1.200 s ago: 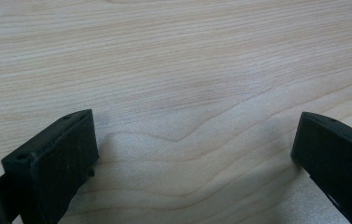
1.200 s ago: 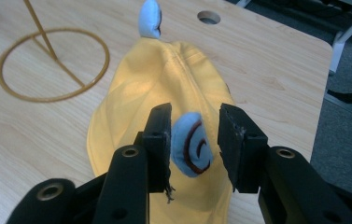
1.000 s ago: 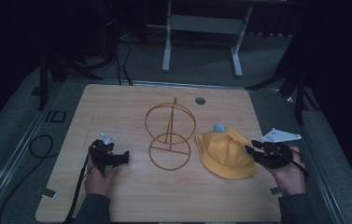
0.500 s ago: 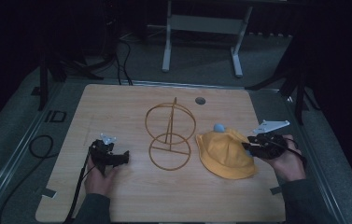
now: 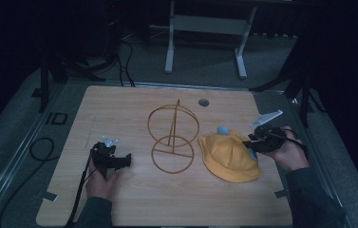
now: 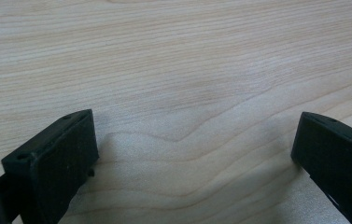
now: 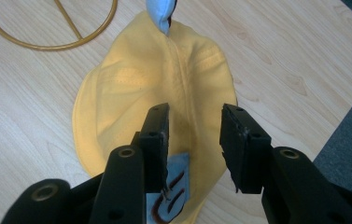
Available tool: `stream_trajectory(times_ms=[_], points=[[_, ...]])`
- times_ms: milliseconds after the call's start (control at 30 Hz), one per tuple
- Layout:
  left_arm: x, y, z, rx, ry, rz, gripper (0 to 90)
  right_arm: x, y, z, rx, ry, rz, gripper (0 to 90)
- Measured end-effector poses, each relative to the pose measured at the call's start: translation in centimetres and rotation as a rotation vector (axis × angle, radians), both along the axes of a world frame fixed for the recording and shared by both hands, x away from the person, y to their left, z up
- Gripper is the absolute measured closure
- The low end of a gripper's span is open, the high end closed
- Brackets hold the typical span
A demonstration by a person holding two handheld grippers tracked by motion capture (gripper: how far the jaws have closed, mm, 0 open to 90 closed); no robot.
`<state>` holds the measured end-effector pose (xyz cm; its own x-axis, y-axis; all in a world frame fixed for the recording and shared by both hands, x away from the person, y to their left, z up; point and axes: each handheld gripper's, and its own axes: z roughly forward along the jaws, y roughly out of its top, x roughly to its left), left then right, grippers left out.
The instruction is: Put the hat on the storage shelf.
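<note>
Pale wood grain covers the table (image 5: 134, 109), which stands on grey floor in a dark room, with a white metal frame (image 5: 205, 28) beyond its far edge. Taking the wire stand (image 5: 173, 137) of gold-coloured hoops near the table's middle as landmark: the yellow hat (image 5: 229, 156) lies flat just right of it, close but apart. In the right gripper view, the hat's long axis runs from its light blue tip (image 7: 160, 11), which points towards the stand, to a blue patch with dark red marks (image 7: 171, 186) at the near rim. A small dark round hole (image 5: 203, 102) sits in the table beyond the stand. The right gripper (image 7: 193, 135) hovers over the hat's near half, jaws apart, nothing between them. Left of the stand, well apart, the left gripper (image 6: 194, 154) rests low over bare wood, jaws spread wide.
</note>
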<state>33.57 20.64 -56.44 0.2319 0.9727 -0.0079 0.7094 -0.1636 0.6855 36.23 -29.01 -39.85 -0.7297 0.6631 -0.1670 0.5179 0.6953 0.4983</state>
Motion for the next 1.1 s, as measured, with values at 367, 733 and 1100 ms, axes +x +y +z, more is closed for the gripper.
stream_trajectory(times_ms=[367, 733, 1100], points=[[0.0, 0.0, 0.0, 0.002, 0.0, -0.001, 0.4, 2.3, 2.5, -0.1, -0.083, 0.137, 0.06, 58.1], [0.0, 0.0, 0.0, 0.003, 0.002, -0.002, 0.4, 5.0, 4.3, -1.0, -0.187, 0.276, 0.058, 63.1], [0.0, 0.0, 0.0, 0.003, 0.001, -0.003, 0.4, 4.9, 4.4, -1.1, -0.239, 0.262, 0.124, 83.1]])
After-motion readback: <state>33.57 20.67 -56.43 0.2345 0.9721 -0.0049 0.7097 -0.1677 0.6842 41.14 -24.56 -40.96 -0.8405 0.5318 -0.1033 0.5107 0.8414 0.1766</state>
